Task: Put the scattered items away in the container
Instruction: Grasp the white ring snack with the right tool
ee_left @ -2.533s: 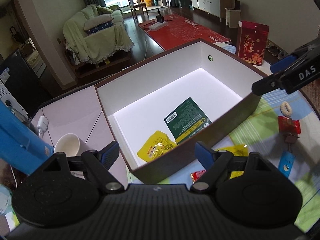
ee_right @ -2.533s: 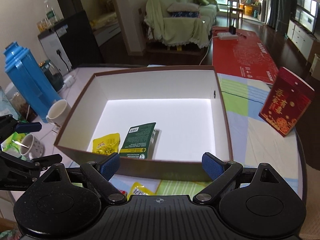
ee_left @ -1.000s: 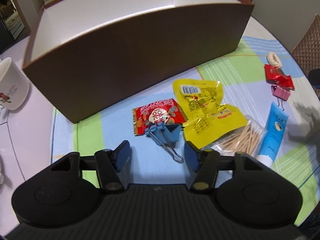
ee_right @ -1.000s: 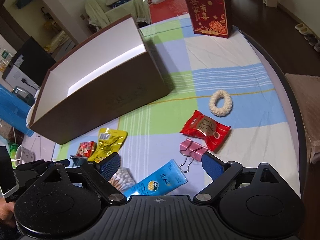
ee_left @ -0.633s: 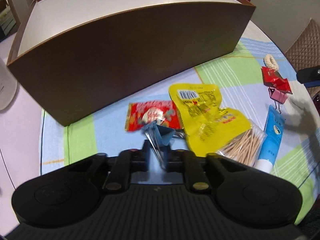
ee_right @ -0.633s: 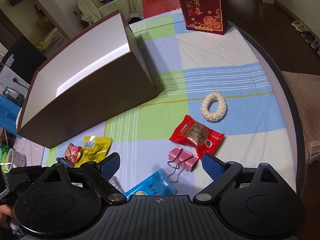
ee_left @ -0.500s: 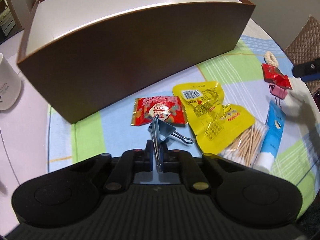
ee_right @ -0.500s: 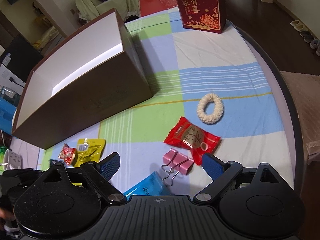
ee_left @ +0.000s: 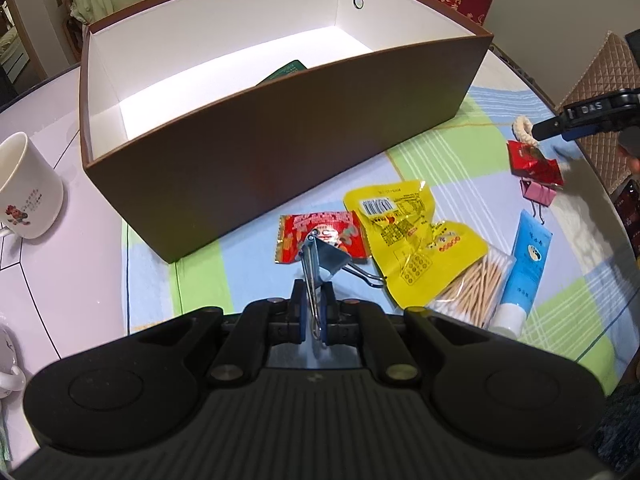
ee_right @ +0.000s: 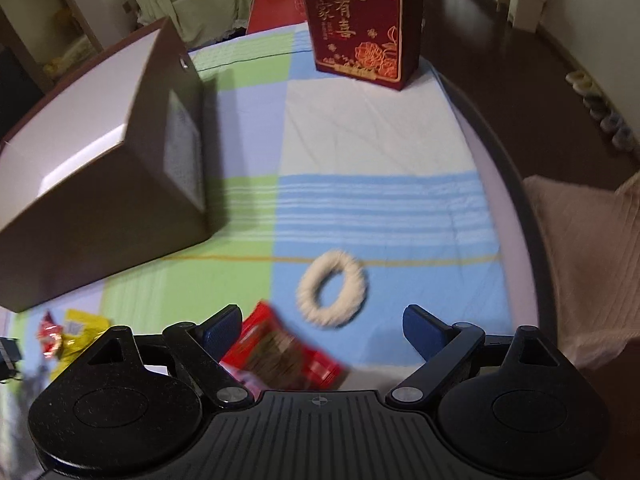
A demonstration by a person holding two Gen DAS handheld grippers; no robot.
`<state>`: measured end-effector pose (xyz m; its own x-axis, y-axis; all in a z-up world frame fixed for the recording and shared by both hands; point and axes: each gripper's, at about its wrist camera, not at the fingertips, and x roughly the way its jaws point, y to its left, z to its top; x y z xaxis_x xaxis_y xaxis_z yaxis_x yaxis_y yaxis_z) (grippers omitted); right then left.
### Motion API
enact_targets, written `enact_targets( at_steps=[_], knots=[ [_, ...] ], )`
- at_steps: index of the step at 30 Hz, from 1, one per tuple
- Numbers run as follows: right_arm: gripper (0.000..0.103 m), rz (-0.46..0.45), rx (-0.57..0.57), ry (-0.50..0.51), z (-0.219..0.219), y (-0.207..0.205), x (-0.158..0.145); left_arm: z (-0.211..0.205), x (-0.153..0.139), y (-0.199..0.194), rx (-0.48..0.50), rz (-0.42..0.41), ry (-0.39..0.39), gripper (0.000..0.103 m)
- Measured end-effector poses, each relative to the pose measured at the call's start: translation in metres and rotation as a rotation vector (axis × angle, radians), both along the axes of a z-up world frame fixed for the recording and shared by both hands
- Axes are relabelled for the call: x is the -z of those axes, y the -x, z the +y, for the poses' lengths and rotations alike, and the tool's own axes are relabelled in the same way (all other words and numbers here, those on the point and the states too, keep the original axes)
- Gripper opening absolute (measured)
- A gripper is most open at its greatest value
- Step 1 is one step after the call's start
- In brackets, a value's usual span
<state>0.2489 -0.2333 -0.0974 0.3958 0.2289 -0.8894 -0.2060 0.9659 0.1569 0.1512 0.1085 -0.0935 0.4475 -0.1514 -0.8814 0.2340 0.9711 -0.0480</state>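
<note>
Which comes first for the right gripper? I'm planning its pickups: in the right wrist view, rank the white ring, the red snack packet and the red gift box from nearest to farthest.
From the right gripper:
1. Red snack packet, partly between its fingers, towards the left one.
2. White ring, just ahead, near the centre.
3. Red gift box, standing upright at the far end of the cloth.

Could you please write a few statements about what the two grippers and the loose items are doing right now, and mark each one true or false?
1. The left gripper is shut on the blue binder clip. True.
2. The right gripper is shut on the white ring. False: it is open and the ring lies on the cloth.
3. The brown box holds a green packet. True.
4. The pink binder clip is inside the box. False: it lies on the cloth by the red packet.
</note>
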Motion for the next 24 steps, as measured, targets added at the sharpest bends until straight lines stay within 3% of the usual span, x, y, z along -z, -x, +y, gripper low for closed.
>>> enact_targets(
  at_steps=[1, 2, 9, 15, 24],
  knots=[
    [0.056, 0.01, -0.014, -0.01, 0.0, -0.005, 0.003, 0.0, 0.0, -0.001, 0.002, 0.002, -0.001, 0.004],
    [0.054, 0.03, -0.014, -0.014, 0.0, -0.009, 0.007, -0.001, 0.0, -0.001, 0.003, 0.003, -0.002, 0.004],
    [0.052, 0.046, -0.046, 0.061, 0.012, -0.016, 0.024, -0.002, 0.0, -0.003, 0.0, 0.009, -0.004, 0.004],
    [0.02, 0.014, -0.101, 0.137, 0.019, -0.013, 0.025, -0.002, 0.0, -0.003, 0.0, 0.01, -0.01, 0.004],
    [0.02, -0.053, -0.158, 0.108, 0.032, 0.011, -0.005, -0.003, -0.012, 0.006, 0.007, -0.02, -0.02, 0.004]
  ],
)
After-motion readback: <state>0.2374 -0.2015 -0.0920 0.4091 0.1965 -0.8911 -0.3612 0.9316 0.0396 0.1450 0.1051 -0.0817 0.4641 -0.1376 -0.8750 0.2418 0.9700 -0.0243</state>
